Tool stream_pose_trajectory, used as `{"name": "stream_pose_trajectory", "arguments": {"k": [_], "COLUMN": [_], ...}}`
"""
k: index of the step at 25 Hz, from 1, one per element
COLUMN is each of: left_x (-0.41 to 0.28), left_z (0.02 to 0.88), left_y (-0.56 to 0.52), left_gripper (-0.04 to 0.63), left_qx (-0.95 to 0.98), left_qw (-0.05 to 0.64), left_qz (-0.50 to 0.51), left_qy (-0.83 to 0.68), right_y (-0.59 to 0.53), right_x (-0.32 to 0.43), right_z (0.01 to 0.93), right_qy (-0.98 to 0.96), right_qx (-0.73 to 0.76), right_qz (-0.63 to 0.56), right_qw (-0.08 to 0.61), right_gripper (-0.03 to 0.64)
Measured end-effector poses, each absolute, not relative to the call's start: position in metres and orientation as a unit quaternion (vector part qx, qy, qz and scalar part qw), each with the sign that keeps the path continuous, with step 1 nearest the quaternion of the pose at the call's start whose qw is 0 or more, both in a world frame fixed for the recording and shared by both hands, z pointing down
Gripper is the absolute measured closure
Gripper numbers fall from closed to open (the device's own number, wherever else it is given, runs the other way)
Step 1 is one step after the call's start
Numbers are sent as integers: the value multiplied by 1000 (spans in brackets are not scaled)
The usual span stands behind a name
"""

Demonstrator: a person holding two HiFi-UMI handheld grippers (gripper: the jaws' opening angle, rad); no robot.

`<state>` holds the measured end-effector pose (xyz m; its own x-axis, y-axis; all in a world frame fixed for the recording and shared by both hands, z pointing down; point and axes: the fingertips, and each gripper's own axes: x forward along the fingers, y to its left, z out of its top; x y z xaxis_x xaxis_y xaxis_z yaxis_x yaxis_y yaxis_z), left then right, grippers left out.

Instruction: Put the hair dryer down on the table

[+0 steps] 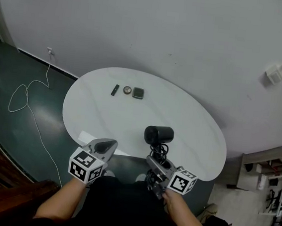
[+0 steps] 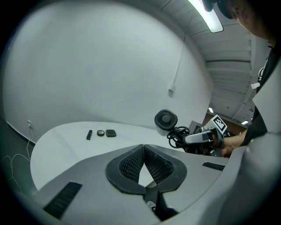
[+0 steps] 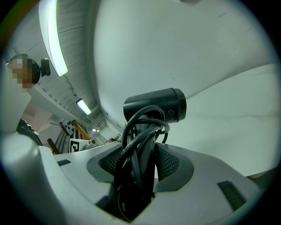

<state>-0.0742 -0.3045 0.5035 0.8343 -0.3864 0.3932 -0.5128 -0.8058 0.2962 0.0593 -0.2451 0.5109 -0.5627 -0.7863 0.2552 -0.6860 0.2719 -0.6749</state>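
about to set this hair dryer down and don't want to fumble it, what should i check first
1. Right gripper clamped on the hair dryer handle: ok.
2. Cord wound round the handle: ok.
3. Bare table ahead of the dryer: ok.
4. Three small items far across the table, out of the way: ok.
5. Left gripper shut, empty, off to the side: ok.
6. Gap between dryer and tabletop: cannot tell.

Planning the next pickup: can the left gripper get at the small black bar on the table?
Probably yes: bare white round table lies between the left gripper and the small black bar; the black hair dryer held by the right gripper is off to the side. The shut left fingers must open.
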Motion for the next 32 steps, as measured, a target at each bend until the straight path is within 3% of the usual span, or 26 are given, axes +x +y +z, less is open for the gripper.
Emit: {"name": "stream_pose_trajectory", "arguments": {"k": [18,25,32], "left_x": [-63,-59,-63], "left_z": [502,512,518], "left_y": [-315,-303,-281], "left_gripper": [578,578,578], "left_qx": [907,887,869], "left_qw": [216,227,241], "left_qz": [149,165,174], "left_qy": [-330,-367,-395], "right_y": [-310,-350,-385], "right_x": [102,126,108], "right_z": [523,577,645], "right_qy": [803,796,787], "right_qx": [-438,-435,-444], "right_qz": [-403,-422,-409], "right_qw": [30,-19,-123], "right_gripper": [419,419,419]}}
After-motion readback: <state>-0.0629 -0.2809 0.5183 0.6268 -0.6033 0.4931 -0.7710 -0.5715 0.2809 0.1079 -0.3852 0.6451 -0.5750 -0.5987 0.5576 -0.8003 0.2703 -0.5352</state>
